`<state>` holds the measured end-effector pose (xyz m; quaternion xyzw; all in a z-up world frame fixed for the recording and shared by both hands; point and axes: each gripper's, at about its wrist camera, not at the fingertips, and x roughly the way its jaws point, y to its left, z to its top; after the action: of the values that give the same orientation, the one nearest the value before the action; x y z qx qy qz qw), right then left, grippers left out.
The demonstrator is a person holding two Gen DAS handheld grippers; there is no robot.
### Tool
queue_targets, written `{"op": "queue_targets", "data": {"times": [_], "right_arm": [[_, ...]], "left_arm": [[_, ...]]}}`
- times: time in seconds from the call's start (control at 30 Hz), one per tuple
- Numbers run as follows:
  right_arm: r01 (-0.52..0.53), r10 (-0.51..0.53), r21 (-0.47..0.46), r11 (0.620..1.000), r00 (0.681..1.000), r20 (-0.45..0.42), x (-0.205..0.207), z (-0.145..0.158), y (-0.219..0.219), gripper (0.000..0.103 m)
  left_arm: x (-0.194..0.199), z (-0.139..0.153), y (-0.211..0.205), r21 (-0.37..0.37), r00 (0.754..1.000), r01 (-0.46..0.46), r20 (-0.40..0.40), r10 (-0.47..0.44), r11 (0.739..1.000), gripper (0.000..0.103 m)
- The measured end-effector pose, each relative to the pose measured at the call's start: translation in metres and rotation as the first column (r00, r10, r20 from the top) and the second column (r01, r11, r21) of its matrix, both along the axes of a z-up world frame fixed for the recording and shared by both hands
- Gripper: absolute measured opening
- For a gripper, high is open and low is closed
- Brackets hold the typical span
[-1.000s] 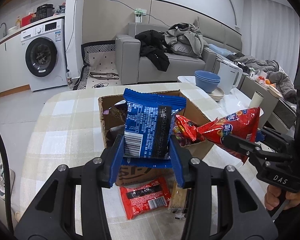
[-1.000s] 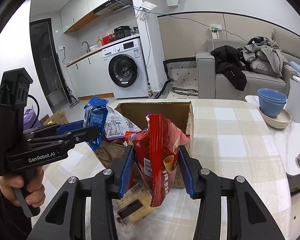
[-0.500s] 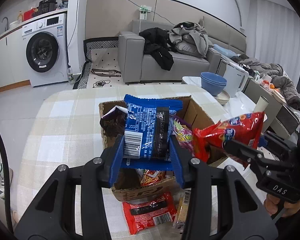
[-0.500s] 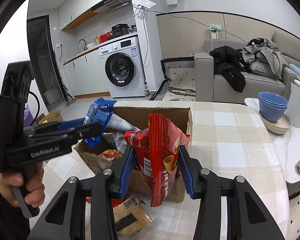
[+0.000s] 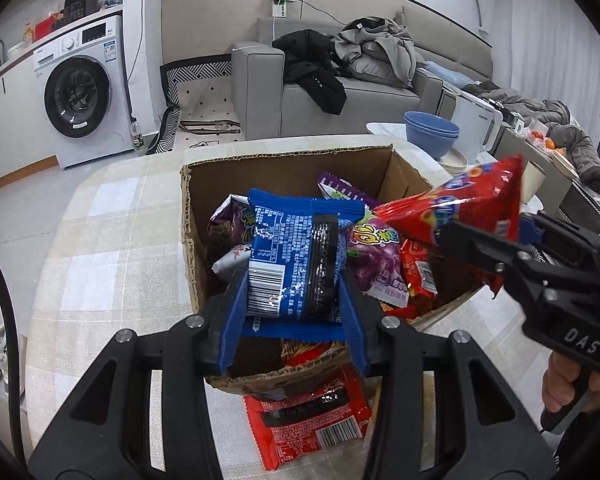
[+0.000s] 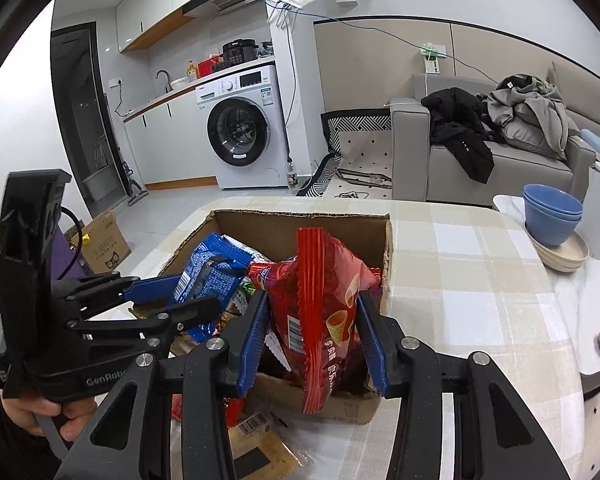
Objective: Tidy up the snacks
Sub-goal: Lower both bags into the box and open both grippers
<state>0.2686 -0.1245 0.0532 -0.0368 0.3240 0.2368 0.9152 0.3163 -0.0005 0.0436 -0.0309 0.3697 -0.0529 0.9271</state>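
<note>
An open cardboard box (image 5: 284, 168) (image 6: 300, 224) holding several snack packets stands on the checked tablecloth. My left gripper (image 5: 294, 300) is shut on a blue snack packet (image 5: 296, 256) and holds it over the box's near half; the right wrist view shows that blue packet (image 6: 212, 276) and the left gripper (image 6: 192, 292) from the side. My right gripper (image 6: 312, 328) is shut on a red snack bag (image 6: 320, 312) above the box's near right corner. In the left wrist view the red bag (image 5: 456, 208) hangs over the box's right edge.
A red packet (image 5: 308, 420) lies on the table in front of the box, beside a brownish packet (image 6: 260, 452). Blue bowls (image 6: 552, 212) on beige plates and a white kettle (image 5: 476, 128) stand at the far right. A grey sofa and a washing machine lie beyond the table.
Both grippers have moved forward and lower over the box with their packets still held. The box now fills more of both views, and the packets inside it show.
</note>
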Motion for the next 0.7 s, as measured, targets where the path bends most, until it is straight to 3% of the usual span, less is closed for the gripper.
{"op": "queue_targets", "data": {"times": [0.27, 0.7], "right_arm": [[0.004, -0.004, -0.037, 0.999, 1.0, -0.004, 0.011, -0.021, 0.008, 0.044], [-0.034, 0.033, -0.083, 0.996, 0.999, -0.014, 0.014, -0.023, 0.01, 0.044]], "left_arm": [[-0.001, -0.001, -0.003, -0.006, 1.0, 0.011, 0.007, -0.011, 1.0, 0.041], [-0.011, -0.001, -0.003, -0.006, 1.0, 0.007, -0.008, -0.007, 1.0, 0.041]]}}
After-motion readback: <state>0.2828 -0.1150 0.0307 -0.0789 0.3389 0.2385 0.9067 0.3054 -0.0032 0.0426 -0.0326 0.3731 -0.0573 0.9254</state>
